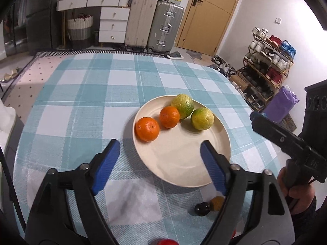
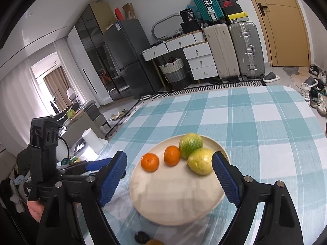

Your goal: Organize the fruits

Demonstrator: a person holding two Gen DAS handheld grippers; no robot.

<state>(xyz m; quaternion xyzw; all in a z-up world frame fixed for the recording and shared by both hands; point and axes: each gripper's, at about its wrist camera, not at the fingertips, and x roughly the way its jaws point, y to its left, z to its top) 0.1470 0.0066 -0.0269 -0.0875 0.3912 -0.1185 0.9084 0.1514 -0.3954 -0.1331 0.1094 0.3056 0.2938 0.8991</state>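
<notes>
With both grippers (image 1: 159, 163) (image 2: 169, 179) open and empty, four fruits sit ahead on the plate (image 1: 184, 163); we should withdraw gently, without nudging it.

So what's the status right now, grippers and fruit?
Left gripper and right gripper open, empty. Two oranges and two green fruits on plate. Nothing in the way.
</notes>
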